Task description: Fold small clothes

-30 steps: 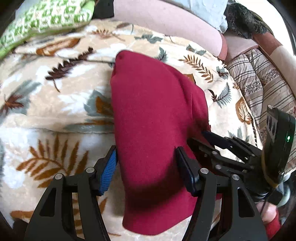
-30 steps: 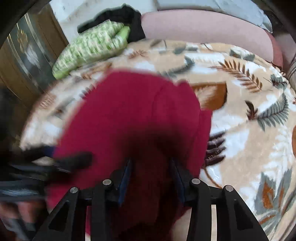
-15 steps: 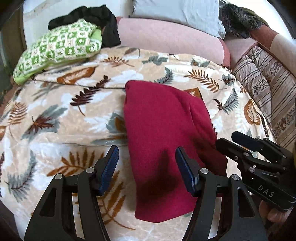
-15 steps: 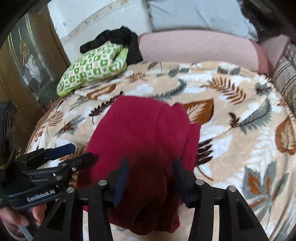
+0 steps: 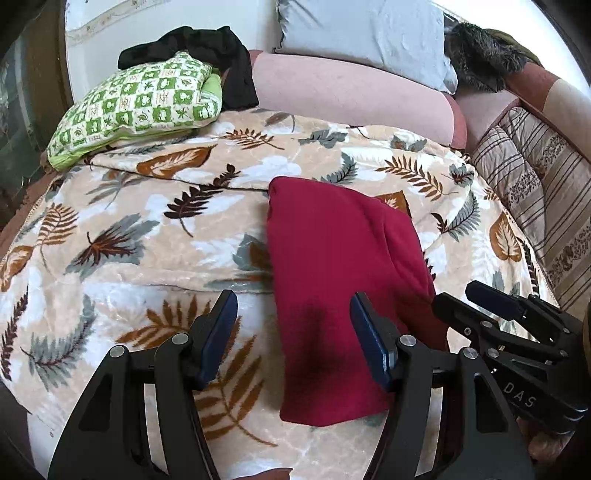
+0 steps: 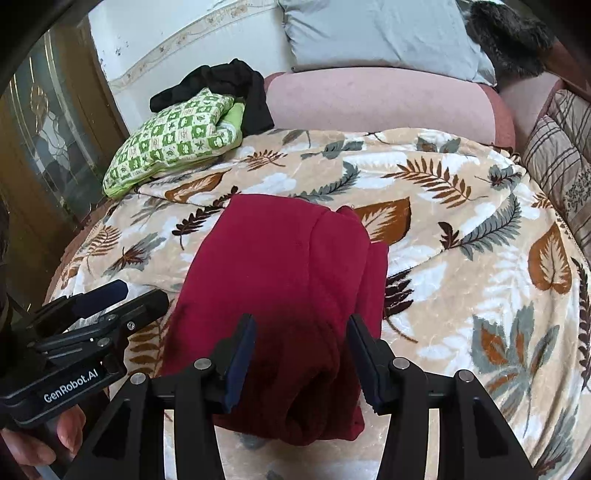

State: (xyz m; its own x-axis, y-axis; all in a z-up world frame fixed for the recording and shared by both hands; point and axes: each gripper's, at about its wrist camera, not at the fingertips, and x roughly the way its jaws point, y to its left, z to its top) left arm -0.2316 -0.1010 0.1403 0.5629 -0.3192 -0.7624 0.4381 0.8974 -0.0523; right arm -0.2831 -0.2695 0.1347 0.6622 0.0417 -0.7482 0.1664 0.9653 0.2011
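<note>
One dark red garment (image 5: 340, 280) lies folded into a long, thick bundle on a leaf-patterned blanket (image 5: 155, 236), running from the near edge of the bed toward the far side. Its right edge shows a second layer tucked underneath, and its near end is rounded and in shadow.

Above that near end hangs the right gripper (image 6: 301, 354), its fingers apart with a clear gap between the pads; they have just been opening, and the cloth sits below the gap, seemingly untouched, though the shadow there makes contact hard to judge. Left of it is the left gripper (image 5: 291, 332), fingers also spread wide, straddling the left edge of the garment without clamping it. In the right wrist view a hand (image 6: 40, 439) grips the left tool's handle at the lower left.

Farther out, at the far left of the blanket, rests a green and white checked cushion (image 5: 144, 103) with a black piece of clothing (image 5: 218, 51) heaped behind it. Beyond the blanket runs a pink bolster (image 5: 351, 96), and a pale blue pillow (image 5: 365, 33) leans above it. A striped quilt (image 5: 543, 206) lies along the right side.
</note>
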